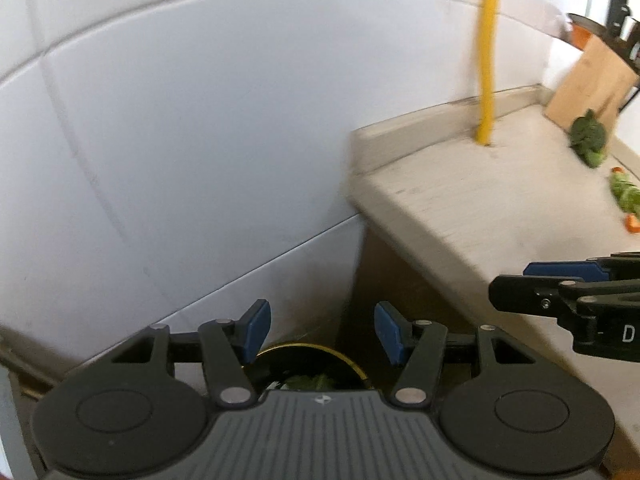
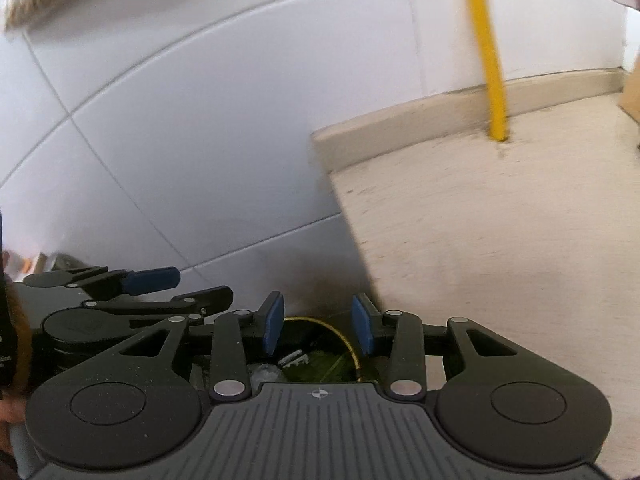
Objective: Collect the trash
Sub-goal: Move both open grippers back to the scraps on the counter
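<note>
A black bin with a gold rim [image 1: 312, 350] stands on the floor below the counter end, with green scraps [image 1: 308, 381] inside; it also shows in the right wrist view [image 2: 340, 336] holding greens [image 2: 320, 366] and crumpled wrapping [image 2: 266, 372]. My left gripper [image 1: 322, 330] is open and empty above the bin. My right gripper [image 2: 318, 324] is open and empty above the bin, and shows side-on in the left wrist view [image 1: 516, 284]. The left gripper appears at the left of the right wrist view [image 2: 176, 284]. Vegetable scraps [image 1: 586, 136] and more pieces [image 1: 626, 196] lie on the counter [image 1: 460, 200].
A white tiled wall [image 1: 180, 140] stands behind the bin. A yellow pipe [image 1: 488, 52] rises from the counter near the wall. A wooden cutting board [image 1: 592, 80] leans at the counter's far end, with a dark pan [image 1: 592, 26] beyond it.
</note>
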The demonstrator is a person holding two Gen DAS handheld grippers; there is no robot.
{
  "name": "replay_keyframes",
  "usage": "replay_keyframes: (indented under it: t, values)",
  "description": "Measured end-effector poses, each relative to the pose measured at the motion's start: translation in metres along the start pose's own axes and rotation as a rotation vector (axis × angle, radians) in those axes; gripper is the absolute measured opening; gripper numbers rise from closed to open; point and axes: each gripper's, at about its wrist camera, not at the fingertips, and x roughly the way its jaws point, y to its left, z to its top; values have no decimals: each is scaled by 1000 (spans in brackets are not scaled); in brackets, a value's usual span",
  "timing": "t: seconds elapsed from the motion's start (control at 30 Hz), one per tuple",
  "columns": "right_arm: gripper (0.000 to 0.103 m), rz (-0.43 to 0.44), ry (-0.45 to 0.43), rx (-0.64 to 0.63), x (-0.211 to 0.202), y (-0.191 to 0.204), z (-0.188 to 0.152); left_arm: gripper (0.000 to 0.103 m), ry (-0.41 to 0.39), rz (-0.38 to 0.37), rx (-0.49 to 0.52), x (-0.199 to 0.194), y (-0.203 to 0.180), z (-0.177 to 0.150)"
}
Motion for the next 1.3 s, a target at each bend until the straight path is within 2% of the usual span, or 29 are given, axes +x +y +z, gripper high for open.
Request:
replay_keyframes:
  t: [0.3,0.63,0.83,1.07,1.3]
  values:
    - [49,-61,-107,78,-57,-52,-3,54,-40,-92,116,-11,-74,19]
    - [50,-187,-185,215,-118,-123,-25,56,-42,-216,245,-7,-164,32]
    - [52,-264,-208,289,-138,-167,-41,56,-41,-273,332,-4,-215,39]
    - [54,-323,-221,347,-156,-203,-58,56,-30,-304,392,1,-254,44]
    - [54,-351,-227,367,-167,-236,-60,56,-29,-303,398,12,-281,59]
